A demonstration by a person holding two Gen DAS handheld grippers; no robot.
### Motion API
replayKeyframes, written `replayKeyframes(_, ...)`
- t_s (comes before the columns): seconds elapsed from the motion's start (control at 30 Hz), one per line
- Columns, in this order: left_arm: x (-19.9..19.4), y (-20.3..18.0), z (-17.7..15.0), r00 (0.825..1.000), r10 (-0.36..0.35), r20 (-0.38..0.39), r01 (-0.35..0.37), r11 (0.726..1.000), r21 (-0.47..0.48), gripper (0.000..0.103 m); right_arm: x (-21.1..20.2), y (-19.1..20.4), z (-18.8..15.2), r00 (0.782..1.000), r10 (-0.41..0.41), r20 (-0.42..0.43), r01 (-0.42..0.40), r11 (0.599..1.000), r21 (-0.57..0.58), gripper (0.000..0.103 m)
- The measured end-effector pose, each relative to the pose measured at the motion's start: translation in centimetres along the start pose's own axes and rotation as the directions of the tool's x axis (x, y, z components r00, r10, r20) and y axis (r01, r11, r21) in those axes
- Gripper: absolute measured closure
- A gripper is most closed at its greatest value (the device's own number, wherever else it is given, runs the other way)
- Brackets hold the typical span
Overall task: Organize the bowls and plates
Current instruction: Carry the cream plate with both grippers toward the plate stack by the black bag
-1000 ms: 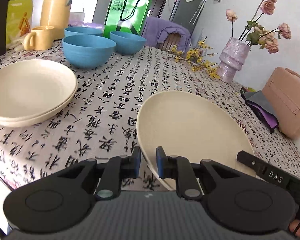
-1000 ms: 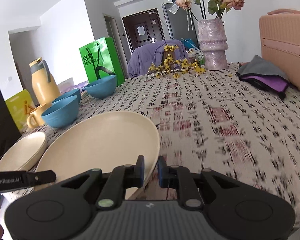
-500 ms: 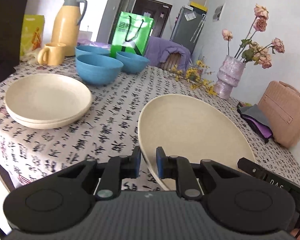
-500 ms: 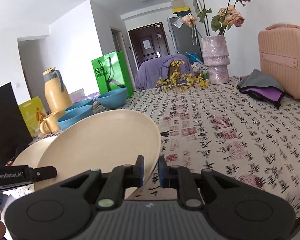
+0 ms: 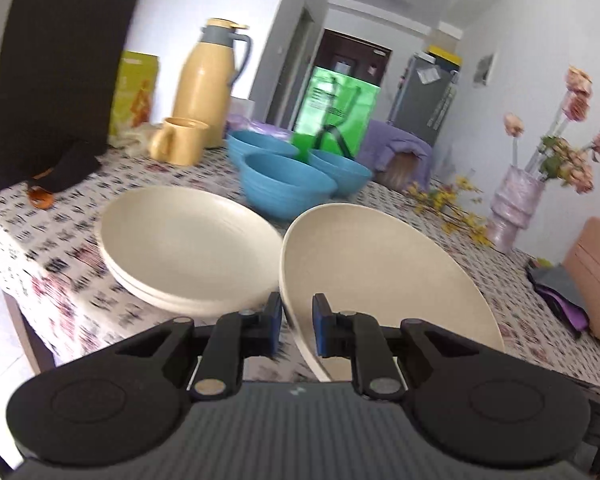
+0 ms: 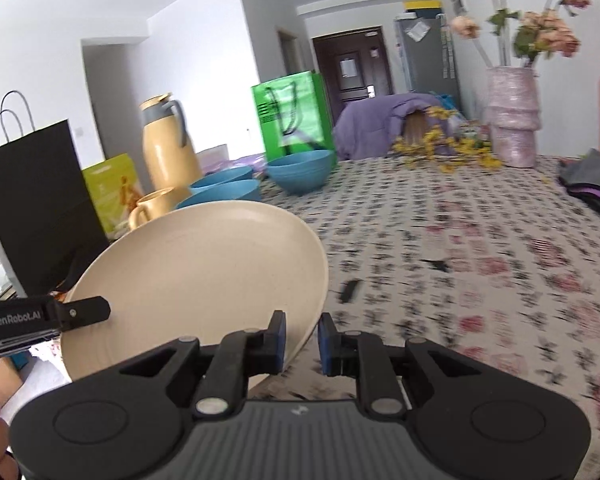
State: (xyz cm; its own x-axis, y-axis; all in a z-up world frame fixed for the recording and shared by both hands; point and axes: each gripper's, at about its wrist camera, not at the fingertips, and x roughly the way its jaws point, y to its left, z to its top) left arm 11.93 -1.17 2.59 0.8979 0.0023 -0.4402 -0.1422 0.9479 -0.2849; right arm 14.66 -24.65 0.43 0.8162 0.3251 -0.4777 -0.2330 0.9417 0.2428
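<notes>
I carry the cream plate (image 5: 380, 276) tilted above the tabletop (image 6: 460, 248), its rim pinched by the left hand-held gripper (image 5: 296, 330) and the right hand-held gripper (image 6: 302, 338); the stacked plates (image 5: 188, 248) sit just ahead-left of the left one; uneven hands could twist the rim loose, and it could clip the stack.

Left wrist view: plate stack (image 5: 188, 248) on the table (image 5: 52, 248), centre-left. Held plate (image 5: 380, 276) just right of it, tilted, lower centre. Three bowls (image 5: 288, 188) behind both. Mug (image 5: 180, 140) and flask (image 5: 208, 84) upper left, behind the stack. Vase (image 5: 512, 208) at far right, bag (image 5: 336, 108) behind the bowls.
</notes>
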Motion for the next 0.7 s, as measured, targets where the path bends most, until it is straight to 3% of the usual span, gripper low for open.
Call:
replayKeyframes(0.43, 3.5, 9.2, 5.6, 0.988, 0.155, 0.025, -0.153, 0.987, -0.054, 0.087, 10.2, 9.9, 3.6, 0.987, 0.121, -0.11, -0.131, 0.987, -0.089, 0.086)
replayKeyframes(0.7, 6.4, 12.8, 6.7, 0.981, 0.189, -0.048, -0.192, 0.979, -0.071, 0.087, 14.3, 14.3, 3.7, 0.987, 0.096, -0.132, -0.122, 0.972, -0.201, 0.083)
